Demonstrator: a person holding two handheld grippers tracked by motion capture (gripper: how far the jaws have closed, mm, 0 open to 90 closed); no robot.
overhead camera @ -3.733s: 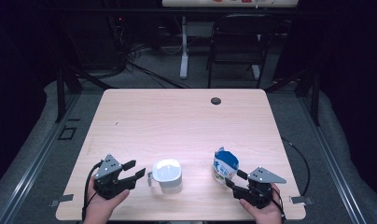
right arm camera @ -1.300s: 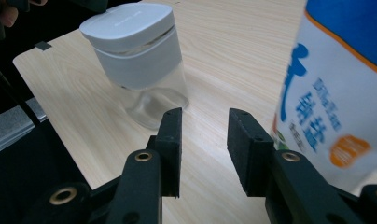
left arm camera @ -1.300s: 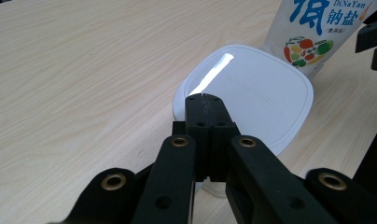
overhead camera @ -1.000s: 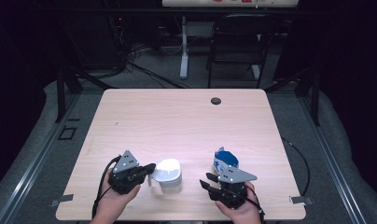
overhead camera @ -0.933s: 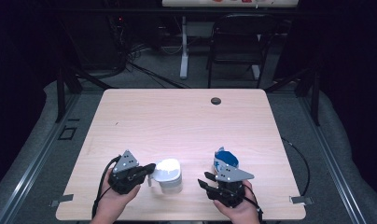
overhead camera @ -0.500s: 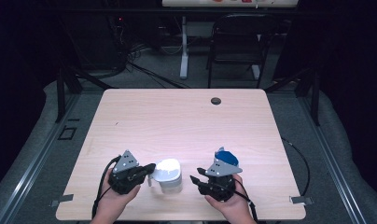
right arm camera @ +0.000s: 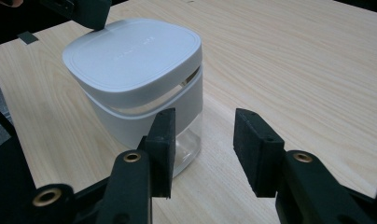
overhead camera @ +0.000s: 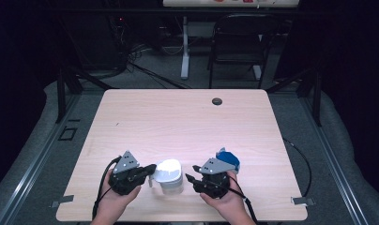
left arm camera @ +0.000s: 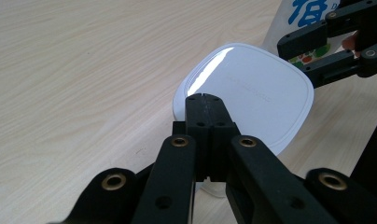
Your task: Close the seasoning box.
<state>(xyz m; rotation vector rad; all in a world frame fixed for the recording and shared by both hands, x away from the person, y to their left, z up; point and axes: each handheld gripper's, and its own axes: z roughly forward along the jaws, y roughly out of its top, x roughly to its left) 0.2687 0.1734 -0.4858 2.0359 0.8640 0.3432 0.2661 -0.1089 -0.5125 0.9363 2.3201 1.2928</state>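
Observation:
A white container with a rounded square lid and a clear lower body stands near the table's front edge. My left gripper is shut, its tips lying on the lid's near edge; that same gripper touches the lid's far corner in the right gripper view. The lid sits slightly raised on one side. My right gripper is open just right of the container, with nothing between its jaws. In the high view the right gripper points left at the container.
A white packet with a blue top stands behind my right hand; its blue print shows past the right gripper. A dark grommet sits at the table's far edge. A chair stands beyond the table.
My left gripper moved right onto the container's lid and has held there. My right gripper slid left from beside the blue-topped packet toward the container.

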